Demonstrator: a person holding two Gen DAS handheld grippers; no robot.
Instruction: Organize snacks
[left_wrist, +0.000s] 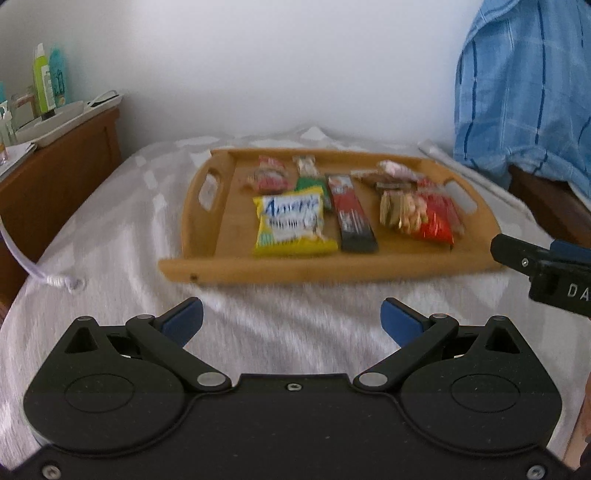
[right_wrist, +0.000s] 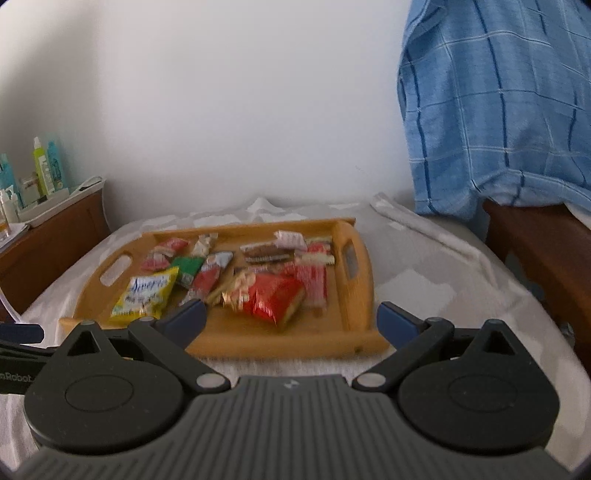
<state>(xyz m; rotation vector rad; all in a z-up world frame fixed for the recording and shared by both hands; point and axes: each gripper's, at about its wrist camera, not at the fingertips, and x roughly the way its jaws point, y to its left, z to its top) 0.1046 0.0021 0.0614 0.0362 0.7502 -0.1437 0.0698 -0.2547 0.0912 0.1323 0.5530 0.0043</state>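
Note:
A wooden tray (left_wrist: 207, 266) with cut-out handles lies on a white bedcover and holds several snack packs. In the left wrist view I see a yellow chip bag (left_wrist: 291, 227), a red-and-black bar (left_wrist: 352, 218) and a red packet (left_wrist: 434, 219). The same tray (right_wrist: 354, 332) shows in the right wrist view with the yellow bag (right_wrist: 147, 293) and red packet (right_wrist: 277, 297). My left gripper (left_wrist: 291, 319) is open over the bedcover, short of the tray's near rim. My right gripper (right_wrist: 291, 317) is open above the tray's near edge, empty. The right gripper (left_wrist: 535, 266) also enters the left view at right.
A brown bedside cabinet (left_wrist: 55, 177) with bottles (left_wrist: 48, 81) and a white tray stands at the left. A blue checked cloth (right_wrist: 498, 110) hangs over dark wooden furniture (right_wrist: 543, 251) at the right. A white cord (left_wrist: 40, 275) lies on the bedcover's left side.

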